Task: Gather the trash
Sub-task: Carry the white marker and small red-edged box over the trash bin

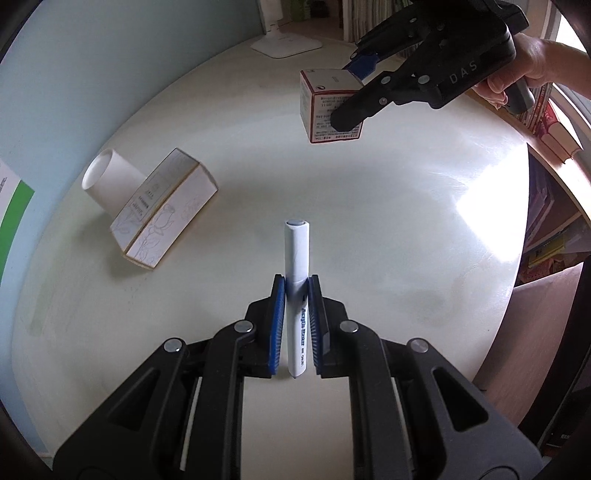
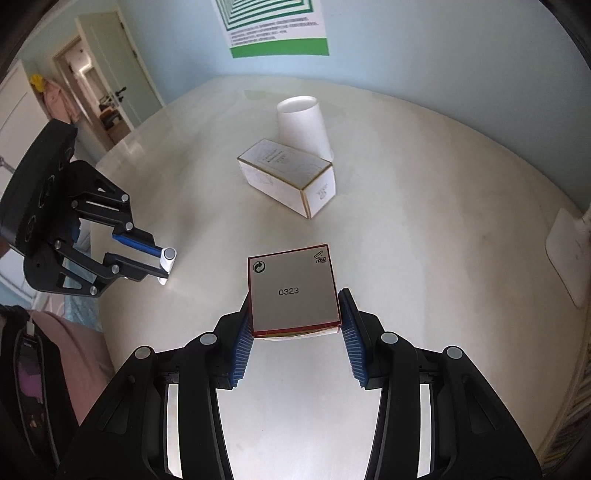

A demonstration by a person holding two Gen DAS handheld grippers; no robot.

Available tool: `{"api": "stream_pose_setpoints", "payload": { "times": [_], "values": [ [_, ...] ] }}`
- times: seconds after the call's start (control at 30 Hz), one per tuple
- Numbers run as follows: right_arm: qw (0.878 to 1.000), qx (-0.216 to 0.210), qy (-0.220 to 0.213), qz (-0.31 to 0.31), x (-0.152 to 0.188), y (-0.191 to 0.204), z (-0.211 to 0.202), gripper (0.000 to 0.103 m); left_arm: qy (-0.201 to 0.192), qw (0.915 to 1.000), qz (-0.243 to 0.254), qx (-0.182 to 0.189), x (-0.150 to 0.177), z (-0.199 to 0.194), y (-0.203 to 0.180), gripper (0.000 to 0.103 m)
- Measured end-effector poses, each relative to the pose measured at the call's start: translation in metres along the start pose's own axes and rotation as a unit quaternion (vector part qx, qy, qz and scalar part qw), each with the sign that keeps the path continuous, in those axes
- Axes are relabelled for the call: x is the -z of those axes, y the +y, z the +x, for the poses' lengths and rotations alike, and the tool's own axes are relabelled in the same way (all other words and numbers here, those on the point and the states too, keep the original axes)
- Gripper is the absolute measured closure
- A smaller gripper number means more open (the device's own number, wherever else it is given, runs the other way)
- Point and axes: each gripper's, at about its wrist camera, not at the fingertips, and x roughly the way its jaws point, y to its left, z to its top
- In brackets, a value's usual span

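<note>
My left gripper [image 1: 296, 282] is shut on a white marker pen [image 1: 296, 254] with blue lettering, held above the pale round table [image 1: 369, 229]; the same gripper [image 2: 164, 260] and pen [image 2: 168, 258] show at the left of the right wrist view. My right gripper [image 2: 294, 299] is shut on a small red-edged carton [image 2: 293, 291] stamped 0323, lifted off the table; in the left wrist view that carton [image 1: 327, 105] hangs at the upper right in the right gripper [image 1: 356, 96]. A long white box with gold edges [image 2: 288, 177] lies on the table against a white paper cup [image 2: 303, 125].
A white lamp base [image 1: 286, 44] stands at the table's far edge, with books on shelves [image 1: 554, 129] beyond it. A person's hand [image 1: 532, 70] holds the right gripper. A green-and-white poster [image 2: 277, 26] hangs on the blue wall, and a doorway [image 2: 96, 85] opens at the left.
</note>
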Motion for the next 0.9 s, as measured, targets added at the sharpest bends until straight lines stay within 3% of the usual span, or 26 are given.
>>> {"api": "stream_pose_setpoints", "payload": {
  "times": [0.27, 0.57, 0.73, 0.9],
  "values": [
    [0.994, 0.059, -0.018, 0.091, 0.049, -0.002, -0.031, 0.058, -0.016, 0.9974, 0.061, 0.036, -0.012, 0.006, -0.018, 0.092],
    [0.971, 0.128, -0.049, 0.196, 0.111, 0.044, -0.058, 0.058, -0.031, 0.9843, 0.157, 0.073, 0.003, 0.001, -0.044, 0.092],
    [0.95, 0.171, -0.067, 0.251, 0.153, 0.085, -0.075, 0.058, -0.036, 0.9684, 0.222, 0.108, 0.014, -0.002, -0.069, 0.092],
    [0.922, 0.206, -0.078, 0.318, 0.205, 0.126, -0.095, 0.058, -0.031, 0.9478, 0.285, 0.14, 0.022, -0.003, -0.108, 0.092]
  ]
}}
